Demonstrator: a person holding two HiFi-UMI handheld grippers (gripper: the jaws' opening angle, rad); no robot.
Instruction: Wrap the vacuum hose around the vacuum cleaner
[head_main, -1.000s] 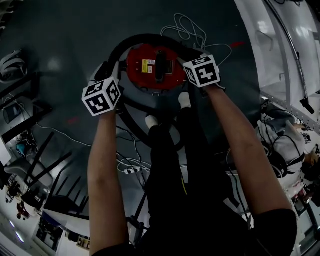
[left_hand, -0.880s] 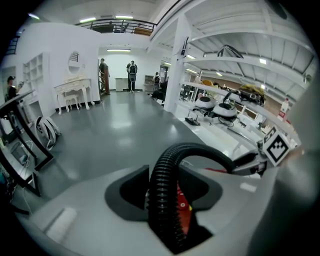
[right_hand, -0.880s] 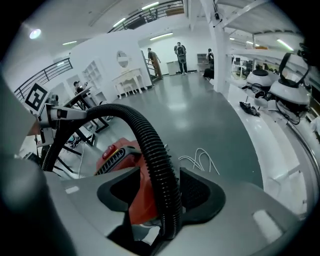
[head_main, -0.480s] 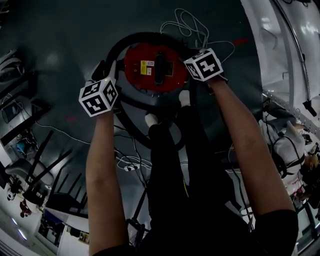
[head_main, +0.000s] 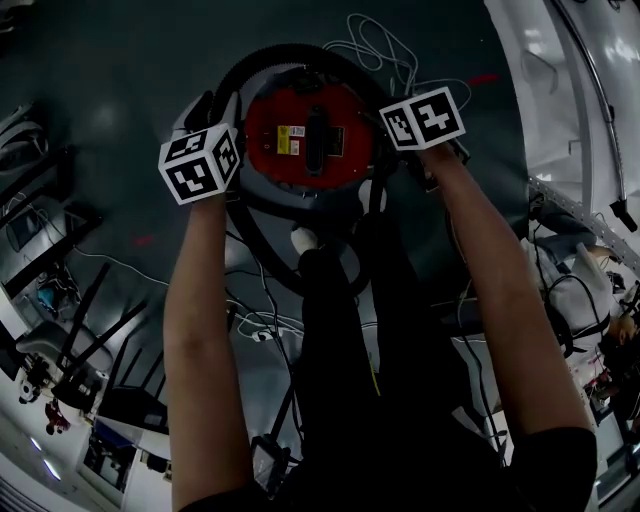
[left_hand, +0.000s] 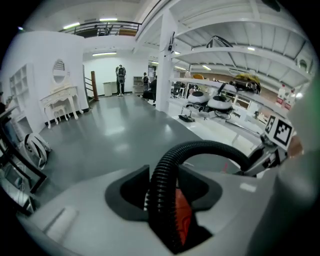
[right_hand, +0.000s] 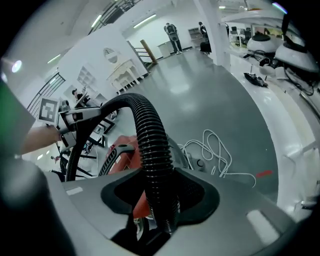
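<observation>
Clamping the vacuum hose (head_main: 290, 48) between half-closed jaws, the left gripper (left_hand: 167, 197) sits at the left of the red vacuum cleaner (head_main: 345, 110). The right gripper (right_hand: 160, 200) has just been closing its jaws, and they now pinch the hose on the cleaner's right. The hose arcs round the cleaner's far side on the dark floor (head_main: 120, 60).

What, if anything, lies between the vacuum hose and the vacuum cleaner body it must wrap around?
Nothing visible does. The vacuum hose already curves close round the far side of the red vacuum cleaner, with no object in the gap. The white cables lie outside the loop.
</observation>
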